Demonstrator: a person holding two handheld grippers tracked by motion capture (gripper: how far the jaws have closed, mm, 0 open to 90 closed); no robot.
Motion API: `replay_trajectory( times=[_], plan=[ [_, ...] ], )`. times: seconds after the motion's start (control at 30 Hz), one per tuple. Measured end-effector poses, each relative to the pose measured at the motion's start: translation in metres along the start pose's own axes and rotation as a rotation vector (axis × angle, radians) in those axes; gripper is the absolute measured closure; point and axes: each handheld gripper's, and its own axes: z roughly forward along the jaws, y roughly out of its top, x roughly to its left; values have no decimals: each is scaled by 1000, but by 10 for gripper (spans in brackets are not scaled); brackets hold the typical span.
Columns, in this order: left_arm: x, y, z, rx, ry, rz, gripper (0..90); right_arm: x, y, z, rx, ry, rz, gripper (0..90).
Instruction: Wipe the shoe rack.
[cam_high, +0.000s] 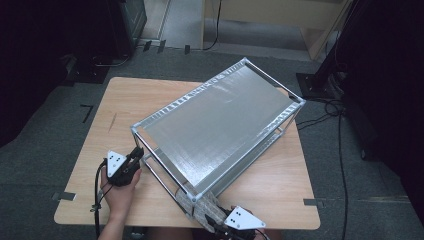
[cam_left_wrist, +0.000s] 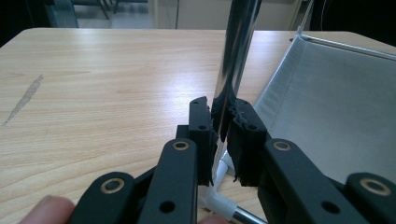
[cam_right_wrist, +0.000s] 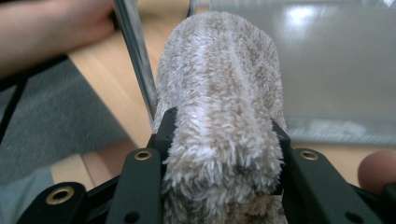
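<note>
A metal-framed rack (cam_high: 220, 125) with grey shelves stands slantwise on the wooden table (cam_high: 125, 100). My left gripper (cam_high: 136, 156) is shut on the rack's near-left upright chrome post (cam_left_wrist: 233, 60); the black pads (cam_left_wrist: 203, 130) clamp the post just above its white corner joint. My right gripper (cam_high: 212, 216) is at the rack's near corner, shut on a fluffy beige cloth (cam_right_wrist: 219, 116) that bulges between the jaws and lies against the frame. A chrome bar (cam_right_wrist: 135, 56) of the rack runs just left of the cloth in the right gripper view.
The table's front edge runs just below both hands. The person's left forearm (cam_right_wrist: 46, 28) shows in the right gripper view. Cables (cam_high: 325, 107) and dark stands lie on the grey floor behind and right of the table.
</note>
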Motion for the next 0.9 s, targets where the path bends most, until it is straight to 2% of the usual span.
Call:
replay_trajectory(
  times=[0.3, 0.37, 0.5, 0.6, 0.67, 0.77, 0.9],
  plan=[
    [0, 0, 0, -2, 1, -6, 805, 2, 28, -35, -177, -2, -11, 617],
    [1, 0, -1, -2, 0, -8, 804, 2, 28, -36, -178, 5, -12, 616],
    [1, 0, -1, -2, -3, -16, 803, 2, 17, -24, -117, -4, -34, 616],
    [1, 0, -1, -2, -3, -16, 802, 5, 3, -9, -38, -52, -112, 616],
    [2, 0, -1, -1, -4, -16, 802, 4, -7, 2, 24, -63, -137, 616],
    [3, 0, -1, -1, -5, -21, 801, 1, -16, 14, 85, -51, -122, 614],
    [3, 0, -1, -2, -5, -25, 800, -1, -20, 20, 108, -42, -99, 611]
  ],
)
